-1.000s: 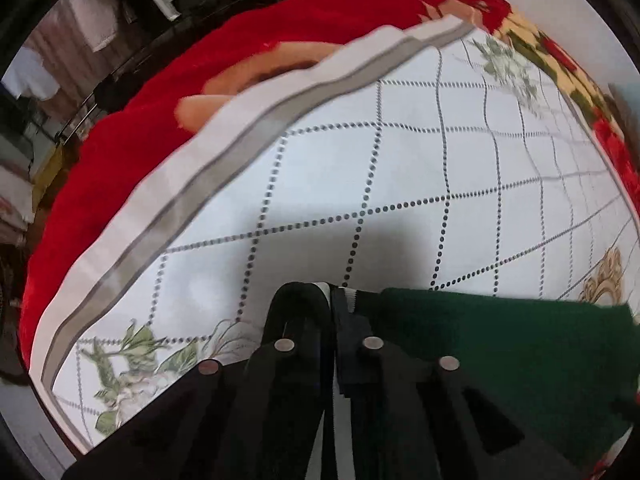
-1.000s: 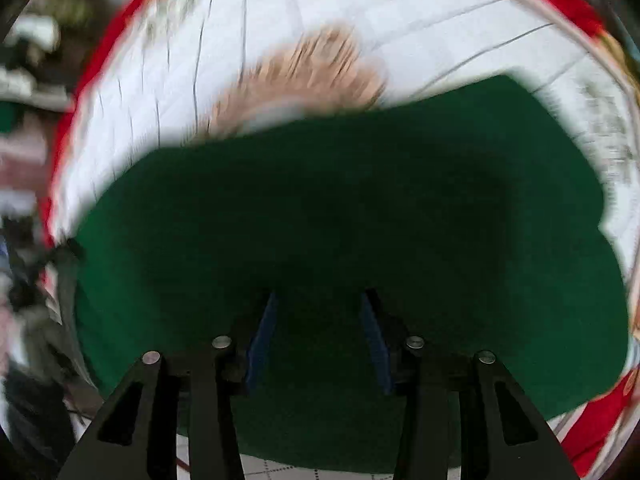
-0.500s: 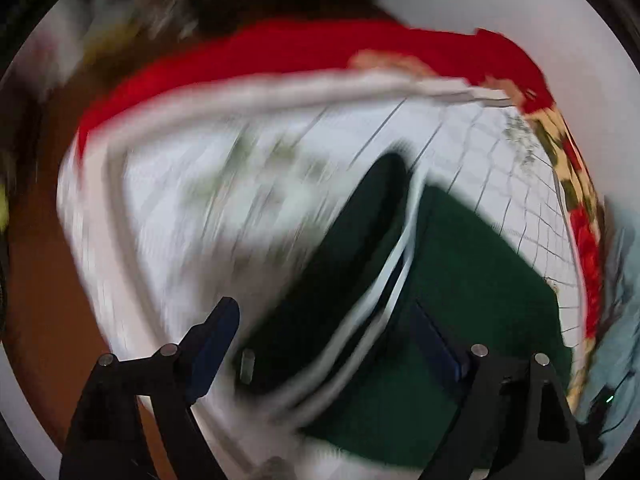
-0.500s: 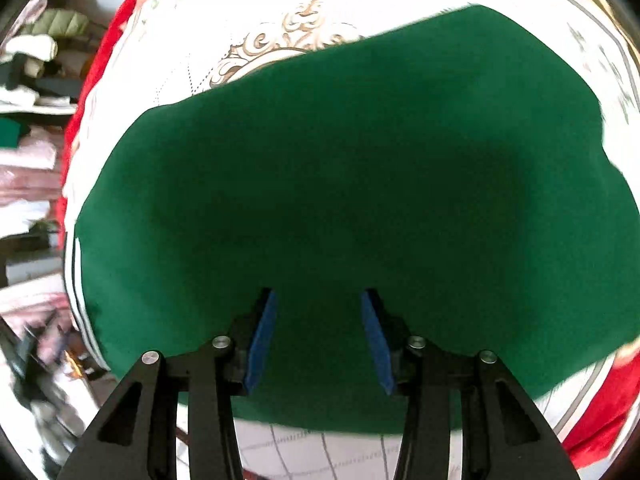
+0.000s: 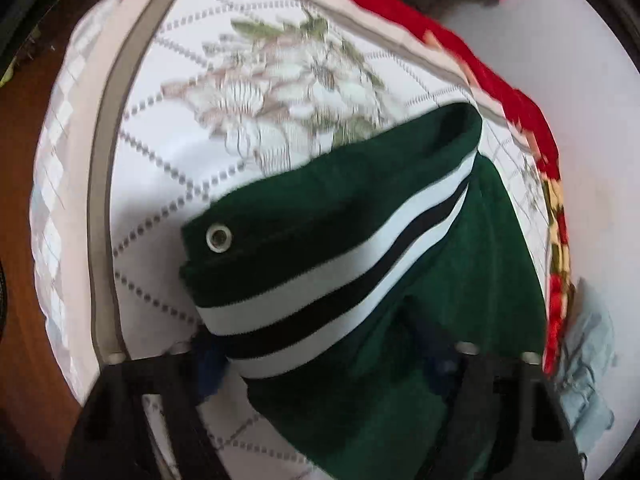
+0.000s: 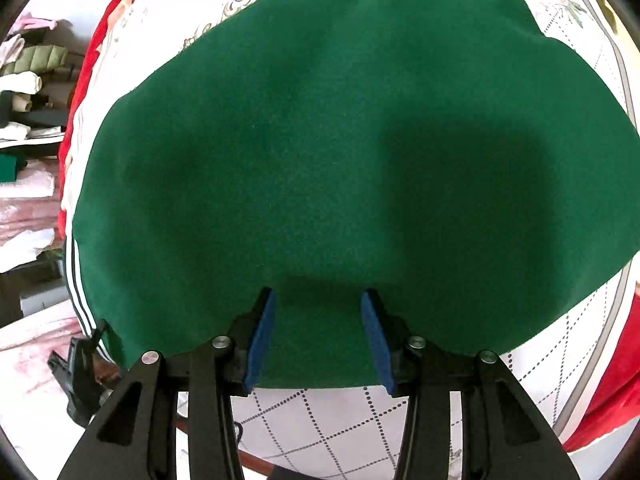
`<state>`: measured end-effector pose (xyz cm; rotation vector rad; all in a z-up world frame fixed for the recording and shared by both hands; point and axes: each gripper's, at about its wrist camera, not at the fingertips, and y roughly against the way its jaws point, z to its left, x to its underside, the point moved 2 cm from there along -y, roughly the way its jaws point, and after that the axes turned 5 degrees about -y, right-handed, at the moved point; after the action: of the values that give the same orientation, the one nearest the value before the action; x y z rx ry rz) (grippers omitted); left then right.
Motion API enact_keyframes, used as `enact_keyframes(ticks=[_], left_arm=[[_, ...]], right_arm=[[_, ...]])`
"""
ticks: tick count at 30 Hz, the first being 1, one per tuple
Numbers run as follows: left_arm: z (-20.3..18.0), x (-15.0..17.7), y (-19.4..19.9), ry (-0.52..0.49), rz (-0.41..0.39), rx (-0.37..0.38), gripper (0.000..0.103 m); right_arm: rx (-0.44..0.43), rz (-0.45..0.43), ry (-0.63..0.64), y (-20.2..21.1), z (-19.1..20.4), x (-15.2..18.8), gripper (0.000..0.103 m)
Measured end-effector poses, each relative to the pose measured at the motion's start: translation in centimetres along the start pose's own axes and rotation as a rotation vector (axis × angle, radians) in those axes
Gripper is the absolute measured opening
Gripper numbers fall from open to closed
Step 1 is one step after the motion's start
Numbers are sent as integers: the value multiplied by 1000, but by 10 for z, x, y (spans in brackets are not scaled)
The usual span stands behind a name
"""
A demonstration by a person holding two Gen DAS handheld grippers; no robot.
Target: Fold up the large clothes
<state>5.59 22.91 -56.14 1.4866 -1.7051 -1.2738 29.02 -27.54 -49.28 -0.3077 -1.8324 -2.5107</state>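
Dark green jacket (image 5: 460,280) fills the lower right of the left wrist view, its ribbed hem band (image 5: 344,280) striped white, black, white, with a silver-coloured eyelet (image 5: 218,237) on the green. Under it, a white bedsheet (image 5: 208,128) with dotted grey diamond lines, pale flowers with green leaves and a taupe border, over a red blanket (image 5: 400,12). Right wrist view: plain green cloth, blue pads (image 6: 262,336) on black gripper arms.

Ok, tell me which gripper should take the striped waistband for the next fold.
Left. The left gripper already straddles the striped waistband, its jaws just closing around it. The right gripper stands open over plain green cloth.
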Motion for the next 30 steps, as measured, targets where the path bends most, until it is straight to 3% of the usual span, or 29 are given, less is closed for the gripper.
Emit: enact_keyframes(ticks=[1,3,9,12,14,16,20,21,22,24,30], left_arm=[[-2,-2,2,0,-30,7,37],[-10,-8,8,-8,-72,55,23],[-14,-29,28,14,-108,398,21],[-1,-33,9,60,-72,467,25],[6,-35,-10,77,-39,463,35],[2,-36,-31,89,4,477,53],[-36,-41,-40,-68,-31,358,53],[-47,-43,-39,-113,-51,323,50],[-56,-46,-36,-147,-73,266,30],[-70,-52,-30,-185,-101,229,22],[-80,-70,4,-239,-186,159,19]], right_arm=[[-2,4,2,-2,0,0,46],[-3,7,-2,-4,0,0,46],[-5,18,8,-14,18,3,46],[-5,25,21,-13,18,1,46],[-9,31,26,-18,25,1,46],[-18,40,20,-19,24,0,46],[-20,53,24,-21,21,-1,46],[-13,56,26,-21,23,-2,47],[-7,56,27,-20,22,-2,46],[-16,46,37,-16,32,-3,47],[-95,-20,145,-20,95,-18,46]])
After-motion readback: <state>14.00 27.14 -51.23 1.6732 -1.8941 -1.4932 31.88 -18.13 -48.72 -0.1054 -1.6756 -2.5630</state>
